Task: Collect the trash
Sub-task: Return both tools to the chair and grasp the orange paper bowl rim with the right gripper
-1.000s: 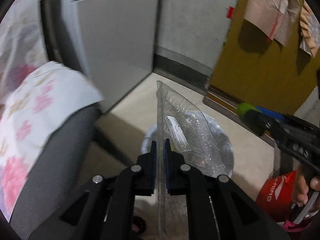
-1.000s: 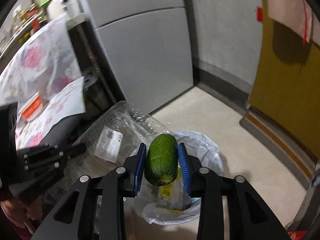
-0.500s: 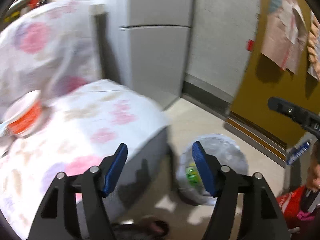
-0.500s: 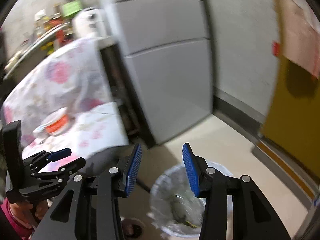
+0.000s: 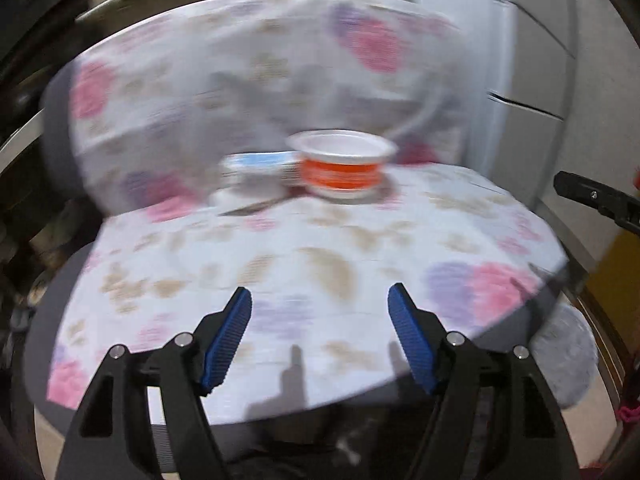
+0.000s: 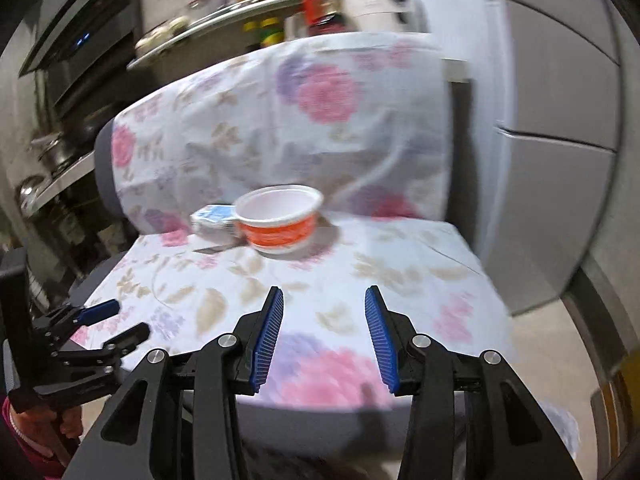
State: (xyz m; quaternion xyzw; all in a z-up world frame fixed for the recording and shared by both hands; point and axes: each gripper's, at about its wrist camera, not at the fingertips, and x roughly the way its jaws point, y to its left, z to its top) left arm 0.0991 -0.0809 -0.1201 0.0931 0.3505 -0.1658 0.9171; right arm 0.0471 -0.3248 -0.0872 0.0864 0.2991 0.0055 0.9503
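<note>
My left gripper (image 5: 320,300) stands wide, its blue pads (image 5: 228,336) far apart with nothing between them, held above the front of the flowered cloth (image 5: 320,256) that covers the chair seat. My right gripper (image 6: 324,300) is parted too, somewhat narrower, and also holds nothing; it hangs over the same cloth, with the left gripper showing at the lower left of its view.

Ahead of both, at the back of the seat near the cloth-draped backrest (image 6: 280,112), sits the orange-and-white cup (image 6: 280,220), upright, its white inside bare as far as I can see. Just to its left lies a small blue-and-white carton (image 6: 214,218), touching or nearly touching the cup; blur keeps me from telling which. Nothing stands between my pads and these two. A grey refrigerator (image 6: 560,160) rises right of the chair. Low at the right, a pale bag edge (image 5: 572,352) shows past the seat; its contents are hidden.
</note>
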